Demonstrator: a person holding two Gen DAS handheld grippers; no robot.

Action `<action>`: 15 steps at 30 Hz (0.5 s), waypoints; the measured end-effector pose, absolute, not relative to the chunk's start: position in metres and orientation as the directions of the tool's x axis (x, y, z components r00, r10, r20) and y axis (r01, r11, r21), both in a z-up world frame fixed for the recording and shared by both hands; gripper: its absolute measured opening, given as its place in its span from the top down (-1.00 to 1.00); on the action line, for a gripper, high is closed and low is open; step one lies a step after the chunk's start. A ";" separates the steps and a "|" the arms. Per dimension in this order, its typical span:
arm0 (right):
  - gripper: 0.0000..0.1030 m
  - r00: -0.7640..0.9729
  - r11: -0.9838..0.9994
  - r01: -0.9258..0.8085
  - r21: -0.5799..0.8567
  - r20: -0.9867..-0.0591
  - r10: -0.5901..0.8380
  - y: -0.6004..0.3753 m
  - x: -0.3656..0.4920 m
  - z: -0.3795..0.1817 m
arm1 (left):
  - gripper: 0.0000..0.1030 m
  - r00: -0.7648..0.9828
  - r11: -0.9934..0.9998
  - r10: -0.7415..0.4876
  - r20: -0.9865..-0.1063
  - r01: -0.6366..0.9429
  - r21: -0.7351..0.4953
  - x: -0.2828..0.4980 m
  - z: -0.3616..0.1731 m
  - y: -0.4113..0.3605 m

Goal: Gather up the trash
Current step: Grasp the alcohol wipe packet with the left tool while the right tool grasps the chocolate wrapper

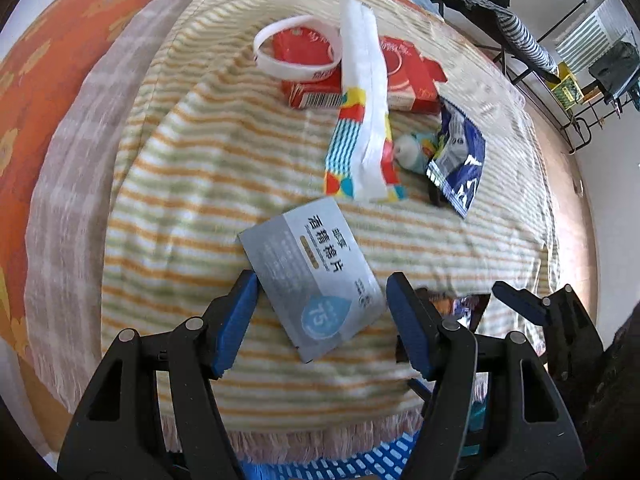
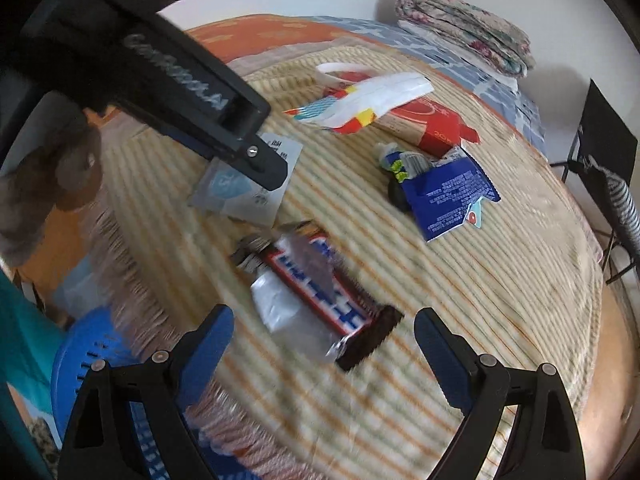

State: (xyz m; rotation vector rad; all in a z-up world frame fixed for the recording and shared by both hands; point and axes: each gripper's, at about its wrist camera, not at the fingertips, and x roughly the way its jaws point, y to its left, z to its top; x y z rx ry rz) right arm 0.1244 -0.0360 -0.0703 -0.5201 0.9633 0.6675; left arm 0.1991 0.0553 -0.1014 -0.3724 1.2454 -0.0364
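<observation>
Trash is lying scattered on a striped blanket (image 1: 192,200) spread over a bed. The left gripper (image 1: 322,320) is hovering with its tongs spread wide on either side of a flat grey packet (image 1: 312,276), and neither blue pad (image 1: 236,320) is touching it. The right gripper (image 2: 324,344) is also standing wide open, poised over a candy bar wrapper (image 2: 320,288) that is lying flat on the blanket near its fringed edge.

Farther back, a red carton (image 1: 316,76) is lying on its side with one end flap (image 2: 468,132) open; whether anything is inside cannot be told. A white ring (image 1: 298,46) is resting on top of the carton, and a long white wrapper with coloured ends (image 1: 366,120) is lying across it. Just beside the carton a torn blue packet (image 1: 460,160) is gaping at its ragged top, with a small tube (image 1: 412,152) touching it.

Below the blanket's fringe a blue slotted basket (image 2: 92,360) is sitting; its contents are hidden in both views.
</observation>
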 end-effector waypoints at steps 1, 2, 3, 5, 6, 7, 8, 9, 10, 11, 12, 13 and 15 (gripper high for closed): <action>-0.81 0.399 0.696 -0.711 -0.097 -0.871 0.286 -0.037 0.127 -0.071 | -0.32 0.331 0.942 -0.225 -0.917 -0.168 -0.292 0.202 -0.100 0.054; -0.80 0.394 0.706 -0.704 -0.083 -0.872 0.290 -0.038 0.131 -0.072 | -0.32 0.332 0.943 -0.224 -0.916 -0.165 -0.290 0.203 -0.100 0.053; -0.76 0.387 0.719 -0.692 -0.064 -0.873 0.295 -0.041 0.136 -0.073 | -0.32 0.334 0.943 -0.222 -0.916 -0.164 -0.289 0.204 -0.100 0.053; -0.69 0.376 0.736 -0.676 -0.033 -0.875 0.305 -0.043 0.143 -0.075 | -0.32 0.334 0.944 -0.219 -0.917 -0.163 -0.285 0.207 -0.100 0.052; -0.63 0.369 0.748 -0.664 -0.012 -0.875 0.314 -0.045 0.147 -0.075 | -0.32 0.334 0.945 -0.218 -0.917 -0.162 -0.283 0.208 -0.100 0.052; -0.58 0.366 0.759 -0.652 0.004 -0.874 0.319 -0.048 0.149 -0.075 | -0.32 0.335 0.946 -0.215 -0.917 -0.162 -0.281 0.210 -0.100 0.051; -0.56 0.364 0.769 -0.639 0.017 -0.873 0.323 -0.051 0.152 -0.075 | -0.32 0.337 0.947 -0.213 -0.917 -0.161 -0.279 0.211 -0.100 0.051; -0.51 0.362 0.780 -0.625 0.033 -0.873 0.328 -0.054 0.154 -0.075 | -0.32 0.337 0.947 -0.212 -0.917 -0.160 -0.277 0.212 -0.100 0.050; -0.43 0.363 0.787 -0.616 0.040 -0.872 0.328 -0.056 0.156 -0.075 | -0.32 0.338 0.949 -0.208 -0.918 -0.156 -0.273 0.213 -0.099 0.049; -0.39 0.363 0.791 -0.610 0.042 -0.873 0.327 -0.056 0.158 -0.074 | -0.32 0.340 0.952 -0.202 -0.919 -0.151 -0.265 0.214 -0.099 0.047; -0.32 0.364 0.799 -0.600 0.044 -0.874 0.321 -0.059 0.159 -0.074 | -0.32 0.340 0.955 -0.197 -0.920 -0.148 -0.259 0.215 -0.098 0.045; -0.27 0.365 0.803 -0.594 0.041 -0.876 0.315 -0.060 0.160 -0.074 | -0.32 0.340 0.957 -0.193 -0.920 -0.143 -0.253 0.216 -0.098 0.044; -0.21 0.370 0.818 -0.575 0.037 -0.879 0.300 -0.065 0.160 -0.073 | -0.32 0.340 0.961 -0.185 -0.922 -0.136 -0.242 0.218 -0.099 0.038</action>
